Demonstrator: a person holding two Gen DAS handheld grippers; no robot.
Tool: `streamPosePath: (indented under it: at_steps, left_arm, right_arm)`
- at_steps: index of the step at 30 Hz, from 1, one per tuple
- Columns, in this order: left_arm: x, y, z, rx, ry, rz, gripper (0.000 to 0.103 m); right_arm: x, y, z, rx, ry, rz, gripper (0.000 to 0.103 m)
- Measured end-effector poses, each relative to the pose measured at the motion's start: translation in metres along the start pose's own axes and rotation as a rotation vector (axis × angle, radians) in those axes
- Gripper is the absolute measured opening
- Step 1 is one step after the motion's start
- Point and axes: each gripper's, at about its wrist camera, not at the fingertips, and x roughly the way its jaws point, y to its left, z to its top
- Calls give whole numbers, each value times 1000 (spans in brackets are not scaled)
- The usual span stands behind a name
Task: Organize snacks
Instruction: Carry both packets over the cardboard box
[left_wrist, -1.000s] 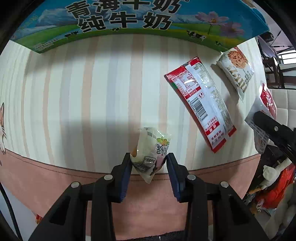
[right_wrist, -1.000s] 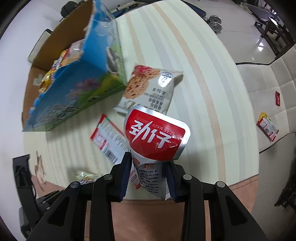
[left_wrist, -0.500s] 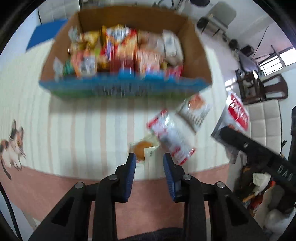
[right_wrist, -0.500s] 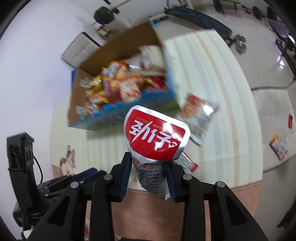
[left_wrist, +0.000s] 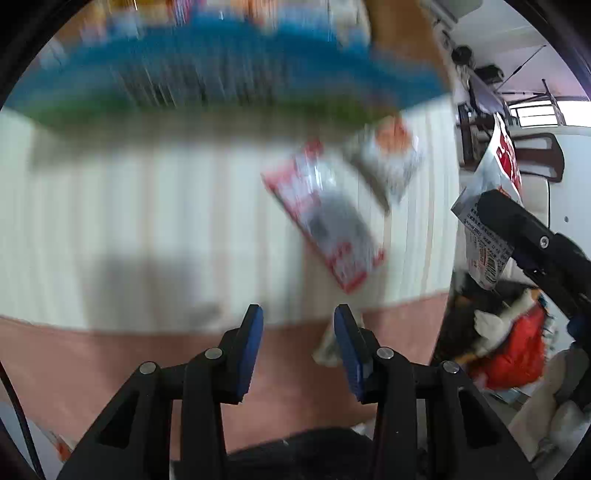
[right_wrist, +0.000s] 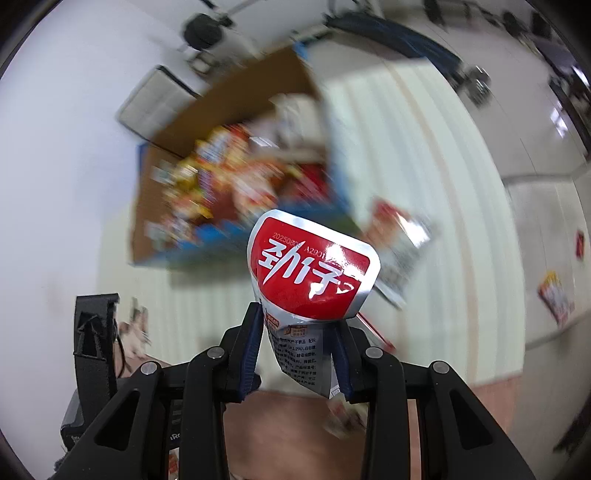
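Small packet (left_wrist: 327, 345) gone from left gripper (left_wrist: 298, 345), now spread empty, right gripper (right_wrist: 298, 349) still pinching red pouch (right_wrist: 312, 273)

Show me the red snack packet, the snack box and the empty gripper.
red snack packet (right_wrist: 314, 280), right wrist view, on its red front panel.
snack box (right_wrist: 236, 110), right wrist view, on its brown cardboard wall.
left gripper (left_wrist: 298, 336), left wrist view, midway between its open jaws.

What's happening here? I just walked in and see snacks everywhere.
A person is sorting snacks with two handheld grippers. The right gripper is clamped on a red-and-silver foil snack pouch, held up in front of the open cardboard box already full of packets. The left gripper is open and empty. Two flat packets, a red-and-white one and a white one, lie on the striped tablecloth.
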Motion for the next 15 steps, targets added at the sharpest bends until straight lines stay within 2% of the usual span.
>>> streamPosePath:
  at_steps: [4, 7, 11, 15]
  left_arm:
    - [36, -14, -15, -8, 71, -29, 38]
    - [49, -35, -20, 27, 93, -30, 38]
    - [64, -66, -27, 118, 109, 51, 42]
    - [86, -86, -36, 193, 138, 147, 46]
  right_arm:
    - [14, -48, -31, 90, 50, -49, 38]
    - [14, -84, -57, 162, 64, -82, 38]
    - [14, -119, -81, 242, 71, -98, 38]
    - [14, -136, -97, 280, 72, -112, 38]
